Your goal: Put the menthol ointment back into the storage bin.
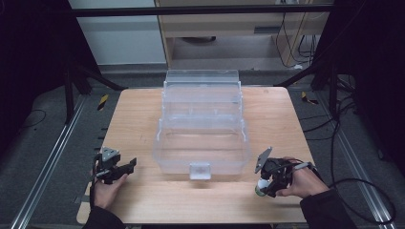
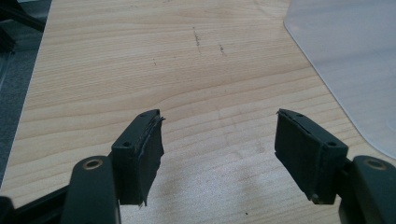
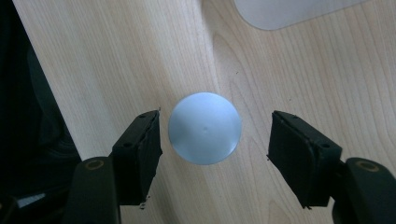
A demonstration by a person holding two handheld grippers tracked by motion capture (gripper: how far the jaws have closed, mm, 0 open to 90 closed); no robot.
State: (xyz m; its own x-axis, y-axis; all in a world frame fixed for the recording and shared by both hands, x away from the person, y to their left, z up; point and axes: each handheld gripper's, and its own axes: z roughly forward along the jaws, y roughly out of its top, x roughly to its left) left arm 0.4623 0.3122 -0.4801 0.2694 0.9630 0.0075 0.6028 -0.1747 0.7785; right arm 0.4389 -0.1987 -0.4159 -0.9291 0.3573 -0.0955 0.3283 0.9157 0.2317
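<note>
A small white bottle (image 1: 261,187) with a round pale cap (image 3: 204,128) stands upright on the wooden table (image 1: 138,124) near its front right. My right gripper (image 1: 268,183) (image 3: 215,116) points down over it, open, one jaw on either side of the cap with a gap showing at each side. My left gripper (image 1: 129,165) (image 2: 219,114) is held low at the table's front left, open, with only bare wood between its jaws. A person's hand holds each gripper.
A large clear plastic box (image 1: 203,164) with its lid tipped back stands mid-table between the grippers; its corner shows in the left gripper view (image 2: 355,60) and the right gripper view (image 3: 285,11). The table's front edge lies close behind the bottle.
</note>
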